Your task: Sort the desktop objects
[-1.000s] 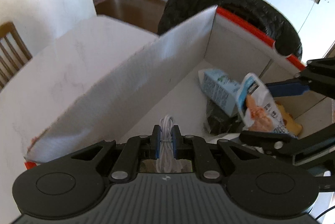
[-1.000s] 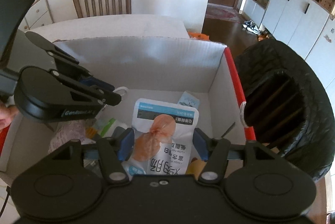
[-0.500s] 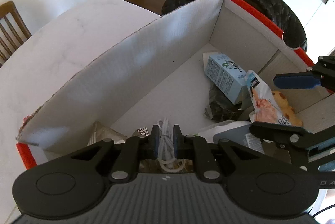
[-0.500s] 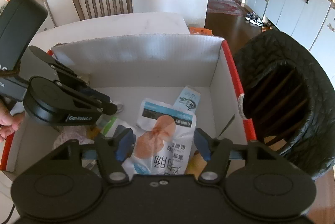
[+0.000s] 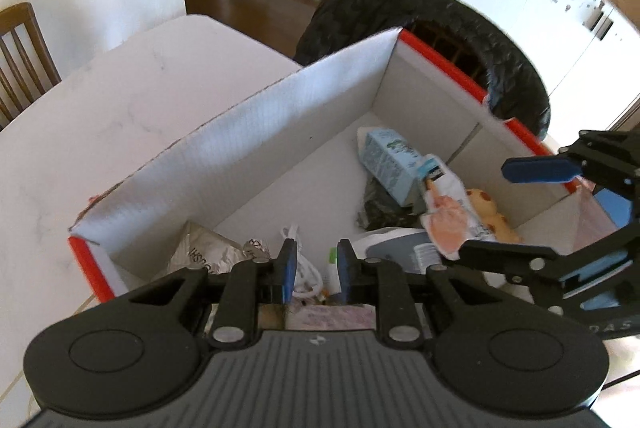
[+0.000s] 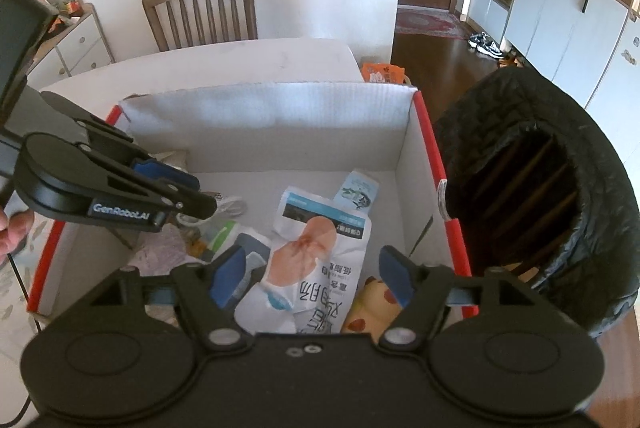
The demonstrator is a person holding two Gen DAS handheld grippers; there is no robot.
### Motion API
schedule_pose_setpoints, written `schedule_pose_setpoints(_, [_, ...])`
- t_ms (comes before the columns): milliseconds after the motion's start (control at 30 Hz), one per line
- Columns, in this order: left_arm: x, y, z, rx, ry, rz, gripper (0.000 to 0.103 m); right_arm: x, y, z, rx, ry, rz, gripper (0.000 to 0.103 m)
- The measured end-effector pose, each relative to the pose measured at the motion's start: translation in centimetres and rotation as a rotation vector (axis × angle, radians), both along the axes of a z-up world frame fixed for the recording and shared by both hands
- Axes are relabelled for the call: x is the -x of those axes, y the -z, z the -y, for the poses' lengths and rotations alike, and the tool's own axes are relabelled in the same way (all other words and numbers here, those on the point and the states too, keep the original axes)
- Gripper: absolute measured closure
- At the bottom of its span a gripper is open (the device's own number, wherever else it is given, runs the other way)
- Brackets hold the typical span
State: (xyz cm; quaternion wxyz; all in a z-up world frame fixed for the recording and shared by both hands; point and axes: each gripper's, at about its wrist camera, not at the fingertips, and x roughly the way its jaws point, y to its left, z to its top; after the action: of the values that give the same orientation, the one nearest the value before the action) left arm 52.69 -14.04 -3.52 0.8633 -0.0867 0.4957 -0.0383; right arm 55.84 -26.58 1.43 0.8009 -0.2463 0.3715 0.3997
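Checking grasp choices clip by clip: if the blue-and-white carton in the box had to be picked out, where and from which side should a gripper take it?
The blue-and-white carton lies tilted near the box's far corner, its lower end under the snack pouch. Probably best to come from above and pinch its free upper end across the narrow faces.

A white tabletop (image 5: pixel 120 100) is carrying an open cardboard box (image 5: pixel 248 148) with red outer sides, sitting toward its right edge. The tabletop's far left part is lying bare beside the box.
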Motion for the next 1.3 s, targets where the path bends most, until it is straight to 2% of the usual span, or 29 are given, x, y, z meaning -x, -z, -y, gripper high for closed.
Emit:
schedule_pose_setpoints(500, [5.5, -3.6, 1.3, 0.029, -0.005, 0.108, 0.083, 4.0, -2.3, 1.0, 0.004, -0.085, 0.007, 0.03])
schedule_pose_setpoints(767, [9.5, -5.3, 2.4, -0.008, -0.047, 0.171, 0.083, 6.0, -3.3, 2.2, -0.005, -0.106, 0.015, 0.029])
schedule_pose_setpoints(1033, [13.3, -6.3, 2.5, 0.001, -0.092, 0.2, 0.083, 7.8, -4.4, 3.3, -0.033, -0.118, 0.025, 0.027])
schedule_pose_setpoints(1167, [14.7, -6.3, 2.9, -0.014, -0.116, 0.196, 0.083, 9.0, -4.7, 3.5, -0.019, -0.131, 0.073, 0.025])
schedule_pose_setpoints(1200, [15.0, -6.3, 2.9, -0.012, -0.122, 0.194, 0.079, 9.2, -4.7, 3.6, -0.022, -0.132, 0.075, 0.025])
schedule_pose_setpoints(1267, [15.6, -6.2, 3.0, -0.011, -0.131, 0.195, 0.059, 9.5, -4.8, 3.8, -0.03, -0.132, 0.073, 0.025])
schedule_pose_setpoints(1300, [15.9, -6.2, 3.0, -0.011, -0.136, 0.2, 0.033, 9.6, -4.9, 3.9, -0.034, -0.128, 0.077, 0.024])
